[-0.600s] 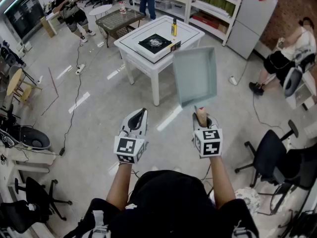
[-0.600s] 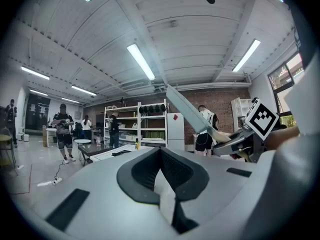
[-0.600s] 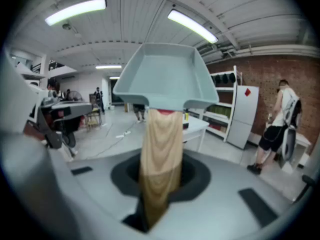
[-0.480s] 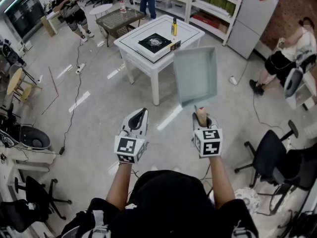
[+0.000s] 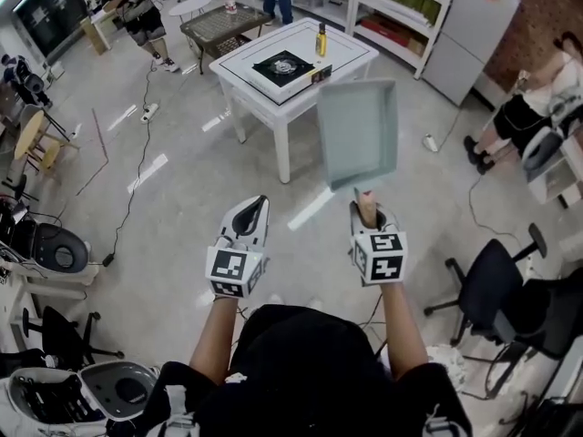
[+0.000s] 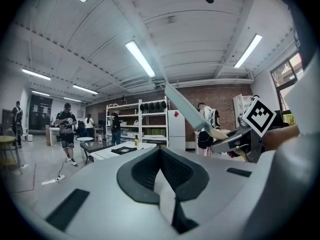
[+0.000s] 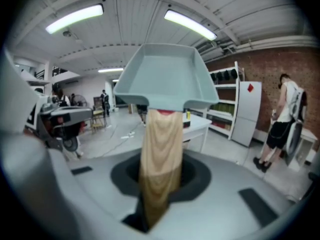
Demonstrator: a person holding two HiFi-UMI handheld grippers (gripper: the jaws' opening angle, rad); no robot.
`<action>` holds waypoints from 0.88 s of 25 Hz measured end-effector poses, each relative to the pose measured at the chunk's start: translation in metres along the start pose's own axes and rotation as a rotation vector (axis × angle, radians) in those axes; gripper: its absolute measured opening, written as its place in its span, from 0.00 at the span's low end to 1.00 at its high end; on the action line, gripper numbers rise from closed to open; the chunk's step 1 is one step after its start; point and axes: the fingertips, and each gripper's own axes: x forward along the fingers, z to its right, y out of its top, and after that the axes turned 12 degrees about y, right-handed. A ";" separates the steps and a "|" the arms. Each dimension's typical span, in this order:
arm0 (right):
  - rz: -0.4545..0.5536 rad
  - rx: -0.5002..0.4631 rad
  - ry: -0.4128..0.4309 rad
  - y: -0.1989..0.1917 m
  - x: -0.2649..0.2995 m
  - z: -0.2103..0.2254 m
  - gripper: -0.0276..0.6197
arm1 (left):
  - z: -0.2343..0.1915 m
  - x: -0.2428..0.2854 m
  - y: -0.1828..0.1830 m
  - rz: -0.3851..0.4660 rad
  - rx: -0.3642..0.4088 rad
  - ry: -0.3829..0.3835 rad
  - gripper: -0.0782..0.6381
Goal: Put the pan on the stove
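Observation:
A pale teal square pan (image 5: 357, 133) with a wooden handle (image 7: 160, 154) is held up in the air, my right gripper (image 5: 367, 212) shut on the handle. In the right gripper view the pan (image 7: 162, 79) stands above the jaws, its hollow side facing me. A black stove (image 5: 283, 65) lies on the white table (image 5: 342, 53) ahead, beyond the pan. To the left, level with the right one, my left gripper (image 5: 250, 218) is shut with nothing in it. In the left gripper view the pan (image 6: 185, 106) shows edge-on at the right, and the stove (image 6: 122, 150) far off.
A yellow bottle (image 5: 321, 39) stands on the table behind the stove. A black office chair (image 5: 492, 280) is at my right, and a seated person (image 5: 537, 107) further right. Shelves (image 5: 392, 7), a dark-topped table (image 5: 223, 25) and standing people lie beyond. Cables run across the floor at left.
The view has shifted slightly: the table and stove sit a little higher and other floor clutter shows at lower left. Both grippers and the pan keep the same pose.

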 end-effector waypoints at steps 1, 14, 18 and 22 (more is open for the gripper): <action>-0.001 -0.002 0.008 -0.002 -0.001 0.000 0.17 | 0.002 -0.002 -0.001 -0.002 0.003 0.007 0.14; -0.012 -0.025 0.060 -0.002 0.014 0.033 0.17 | 0.023 0.020 -0.014 -0.012 0.025 0.047 0.14; -0.017 -0.024 0.064 0.002 0.033 0.044 0.17 | 0.018 0.041 -0.016 -0.021 0.024 0.046 0.14; -0.027 -0.014 0.058 0.011 0.062 0.060 0.17 | 0.006 0.073 -0.021 -0.023 0.015 0.035 0.14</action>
